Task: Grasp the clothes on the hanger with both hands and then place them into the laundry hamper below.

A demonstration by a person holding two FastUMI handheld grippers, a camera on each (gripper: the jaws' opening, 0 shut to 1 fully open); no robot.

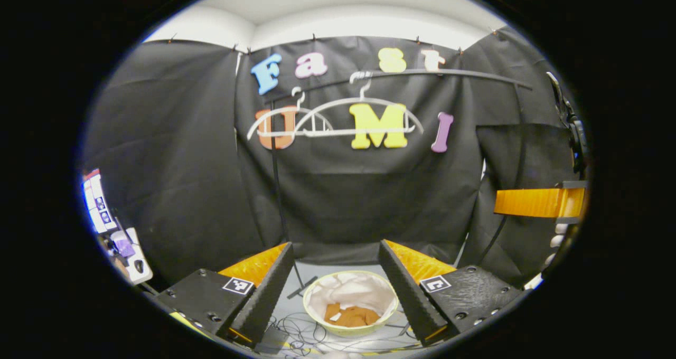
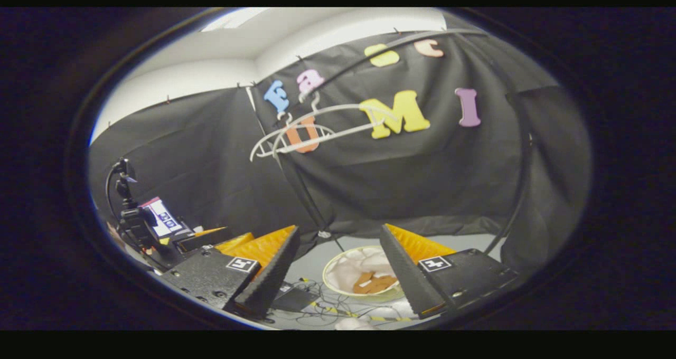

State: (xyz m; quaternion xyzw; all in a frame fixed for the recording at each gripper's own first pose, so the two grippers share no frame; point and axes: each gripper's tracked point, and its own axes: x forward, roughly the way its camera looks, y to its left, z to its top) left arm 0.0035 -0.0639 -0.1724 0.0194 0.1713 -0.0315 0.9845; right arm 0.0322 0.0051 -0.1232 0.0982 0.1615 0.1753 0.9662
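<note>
A: Report the status of the laundry hamper (image 1: pixel 349 303).

B: In the left gripper view the hamper stands on the floor (image 1: pixel 311 274), directly below the clothes rail (image 1: pixel 422 73). It is a round, pale-rimmed basket with a white liner. White cloth (image 1: pixel 351 290) and a brown garment (image 1: pixel 353 315) lie inside it. In the right gripper view the same hamper (image 2: pixel 364 281) stands below the rail, with the brown garment (image 2: pixel 374 283) on the white cloth.

A: Status of the hangers?

B: Two white hangers (image 1: pixel 338 119) hang from the rail, above the hamper. Both are bare. In the right gripper view the hangers (image 2: pixel 311 129) appear tilted.

A: Condition of the left tongs (image 1: pixel 335 285)?

B: Spread wide. Nothing is between the fingers. The hamper appears in the gap between them, farther off.

A: Condition of the right tongs (image 2: pixel 338 274)?

B: Also spread, holding nothing. The hamper appears just beside the right finger, partly covered by it.

A: Other items near the hamper?

B: Thin cables (image 1: pixel 301 335) lie loose on the floor, just beside the hamper. In the left gripper view an orange finger of the other gripper (image 1: pixel 538 201) appears well above the hamper, at the right edge.
</note>
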